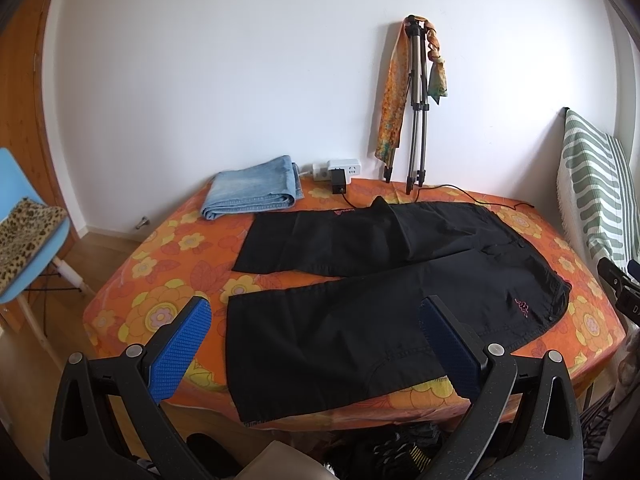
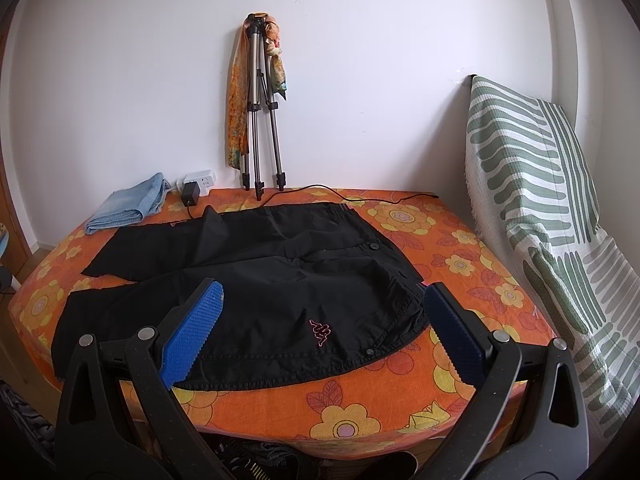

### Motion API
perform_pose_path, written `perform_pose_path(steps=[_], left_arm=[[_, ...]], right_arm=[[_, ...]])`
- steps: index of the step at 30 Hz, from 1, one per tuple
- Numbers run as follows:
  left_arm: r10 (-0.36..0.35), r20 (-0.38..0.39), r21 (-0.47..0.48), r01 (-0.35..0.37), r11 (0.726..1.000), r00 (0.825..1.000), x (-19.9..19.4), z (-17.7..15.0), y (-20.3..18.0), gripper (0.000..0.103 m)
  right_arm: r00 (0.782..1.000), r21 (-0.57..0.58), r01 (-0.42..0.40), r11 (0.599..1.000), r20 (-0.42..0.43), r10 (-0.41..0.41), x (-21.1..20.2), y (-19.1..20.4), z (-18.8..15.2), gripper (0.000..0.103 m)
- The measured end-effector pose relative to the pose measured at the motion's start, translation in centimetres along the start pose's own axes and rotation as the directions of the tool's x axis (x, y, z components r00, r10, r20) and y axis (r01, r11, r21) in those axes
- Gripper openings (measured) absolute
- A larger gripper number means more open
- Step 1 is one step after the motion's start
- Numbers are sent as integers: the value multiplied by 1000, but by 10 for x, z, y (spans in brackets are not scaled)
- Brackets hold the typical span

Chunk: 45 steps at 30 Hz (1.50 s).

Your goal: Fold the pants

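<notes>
Black pants (image 1: 360, 280) spread flat on the orange flowered table (image 1: 160, 312), legs pointing left, waist to the right. Left hand-held gripper (image 1: 316, 344) released, hovering above the near leg. Right hand-held gripper (image 2: 324, 328) released too, above the waist. Folded jeans (image 1: 252, 192) at the far corner.

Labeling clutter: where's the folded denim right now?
Both views: folded denim lies on the table's far-left corner by the wall, left of the power strip, just behind the black pants.
</notes>
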<state>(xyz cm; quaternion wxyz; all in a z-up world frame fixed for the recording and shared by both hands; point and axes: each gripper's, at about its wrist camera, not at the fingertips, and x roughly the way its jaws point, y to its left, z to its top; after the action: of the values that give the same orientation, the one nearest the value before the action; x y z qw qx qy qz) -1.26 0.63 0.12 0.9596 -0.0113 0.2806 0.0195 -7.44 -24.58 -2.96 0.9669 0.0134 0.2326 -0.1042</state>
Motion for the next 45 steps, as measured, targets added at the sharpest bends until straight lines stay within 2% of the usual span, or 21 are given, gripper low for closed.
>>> perform_pose_path(steps=[15,29,32,37,40,45], left_arm=[[-13,-21,-7,13,1000,1000,11,0,6,103],[24,-22,-17,-24,1000,999,38,23,42,103],[49,-25,-4,-49,999,998,48,28,52,101],[40,-83,-13,-41,999,996,68,25,71,88],[40,-128,24,-37,999,991,77,15,75,79],[25,-184,137,1,991,983,80,-7,69,72]], right_arm=[[1000,-16,-11,1000,-15,11,13,8,-10,102],[997,-70,-81,994,-18,80,37,0,23,102],[996,-89,-86,992,-29,83,47,-1,30,94],[989,-44,-112,993,-98,108,70,-13,31,94],[983,-25,-122,992,-141,117,82,-21,26,89],[964,-51,-182,982,-208,167,94,-19,15,76]])
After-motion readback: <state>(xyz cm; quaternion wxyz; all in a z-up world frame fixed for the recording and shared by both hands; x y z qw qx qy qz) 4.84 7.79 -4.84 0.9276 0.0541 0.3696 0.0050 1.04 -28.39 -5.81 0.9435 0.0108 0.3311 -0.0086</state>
